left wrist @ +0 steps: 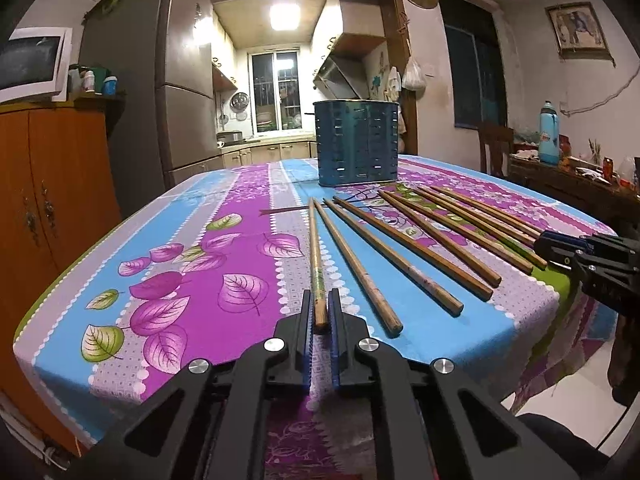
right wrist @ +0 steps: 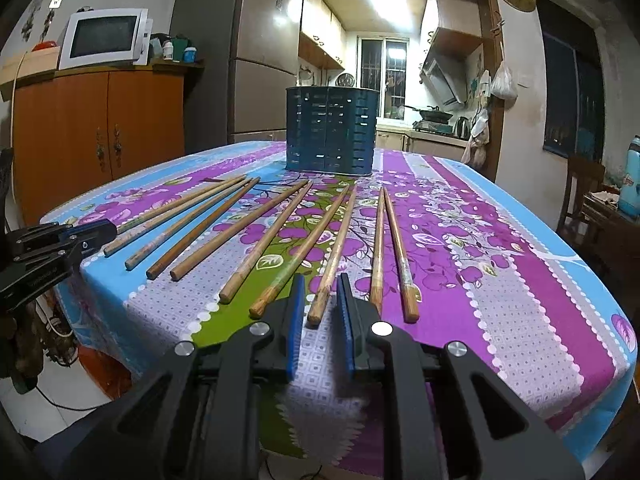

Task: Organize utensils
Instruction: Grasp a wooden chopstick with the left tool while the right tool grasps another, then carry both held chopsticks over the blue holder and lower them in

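- The leftmost chopstick is lying flat on the desk, its thick butt end sitting between the fingers of the left gripper and its thin tip running away toward 12 o'clock, leaning very slightly to 11.
- Its long axis is lining up almost exactly with the left gripper's own forward line, so a straight close looks like all the next move is needing.
- The left gripper's jaws are standing narrowly apart around that butt end; whether the pads are already pressing the wood, I cannot tell.
- The other chopsticks are fanning out toward 1 and 2 o'clock from the left gripper, all with butts toward the near desk edge and tips converging on the holder.
- In the right wrist view, one chopstick is lying with its butt just ahead of the right gripper, framed between the jaws, its axis tilting toward 1 o'clock.
- The right gripper's jaws are standing well apart, gripping nothing.
- The blue slotted holder is standing upright at 12 o'clock, near the far end of the desk, well apart from both grippers.
- Judging by position, the left gripper is nearer to a finished grasp.
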